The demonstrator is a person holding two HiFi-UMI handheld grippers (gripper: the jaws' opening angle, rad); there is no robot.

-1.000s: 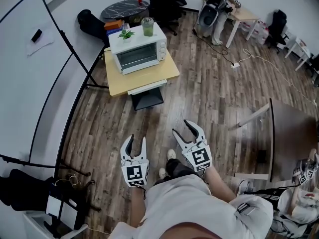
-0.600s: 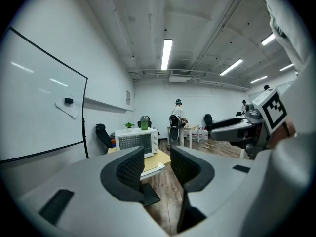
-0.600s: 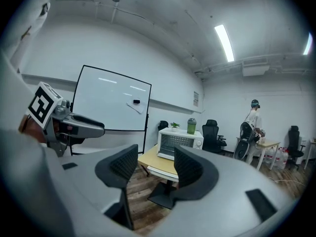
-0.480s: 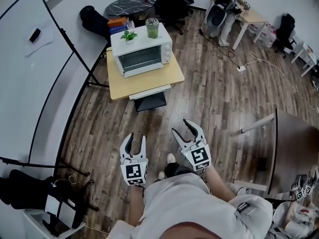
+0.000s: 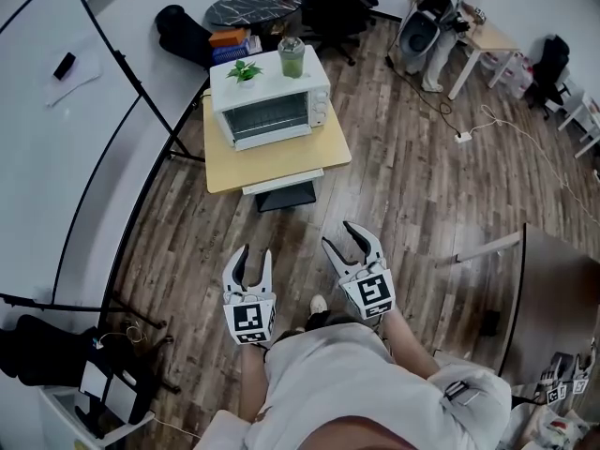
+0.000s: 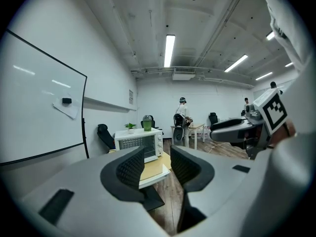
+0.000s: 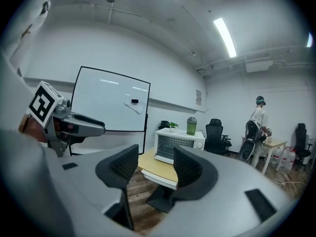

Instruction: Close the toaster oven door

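The white toaster oven [image 5: 270, 111] stands on a small wooden table [image 5: 281, 162] a few steps ahead of me; its glass door looks upright against the front. It also shows beyond the jaws in the left gripper view [image 6: 140, 144] and the right gripper view [image 7: 177, 146]. My left gripper [image 5: 254, 256] is held low over the floor, far from the oven, its jaws a narrow gap apart with nothing between them. My right gripper [image 5: 344, 239] hangs beside it, jaws closing, also with nothing between them.
A potted plant [image 5: 244, 69] and a green cup [image 5: 292, 56] sit on top of the oven. A whiteboard on a stand [image 5: 56, 111] runs along the left. Behind the oven are an office chair [image 5: 333, 3] and a round black table [image 5: 253, 7]. A dark table [image 5: 553, 289] is at right.
The oven and its table have slid lower and rightward in the head view as I come nearer. Both grippers keep their place before my body.
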